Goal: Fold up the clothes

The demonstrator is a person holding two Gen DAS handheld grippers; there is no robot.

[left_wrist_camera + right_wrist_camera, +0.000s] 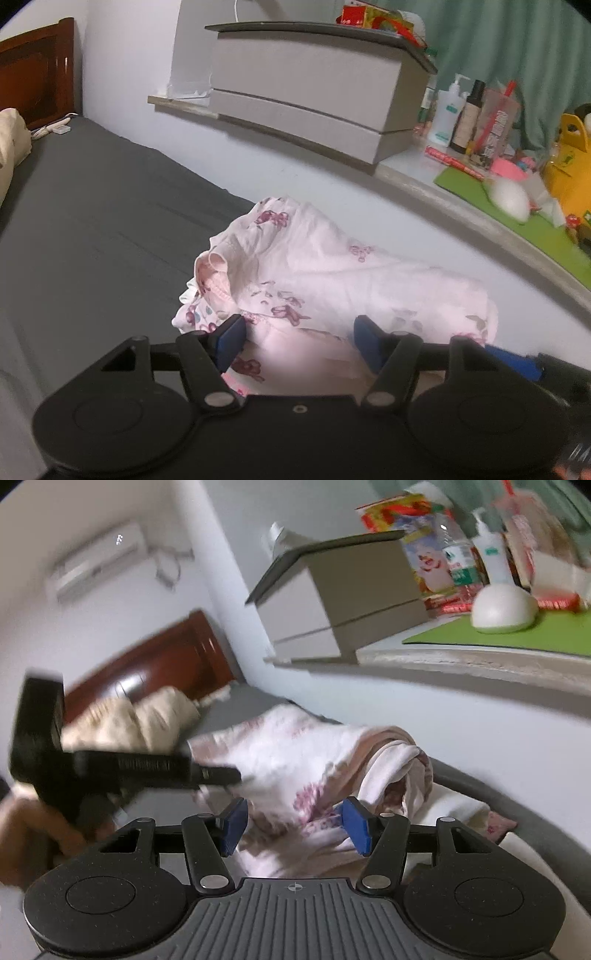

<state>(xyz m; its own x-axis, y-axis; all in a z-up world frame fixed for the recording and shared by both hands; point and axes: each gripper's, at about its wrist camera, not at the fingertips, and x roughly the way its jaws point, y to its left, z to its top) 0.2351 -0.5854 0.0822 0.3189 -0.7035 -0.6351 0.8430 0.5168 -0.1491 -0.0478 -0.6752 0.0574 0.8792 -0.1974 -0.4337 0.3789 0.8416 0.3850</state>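
The floral garment [332, 273] lies bunched on the grey bed [92, 221], close to the wall beneath the ledge [424, 184]. No flat layer or squared edge is visible; one end is twisted into a roll in the right wrist view. Judged from this, folding is incomplete: spreading, smoothing and folding remain. The left gripper [299, 343] is spread wide, cloth lying between its pads, not clamped. The right gripper [295, 825] is likewise released above the cloth.
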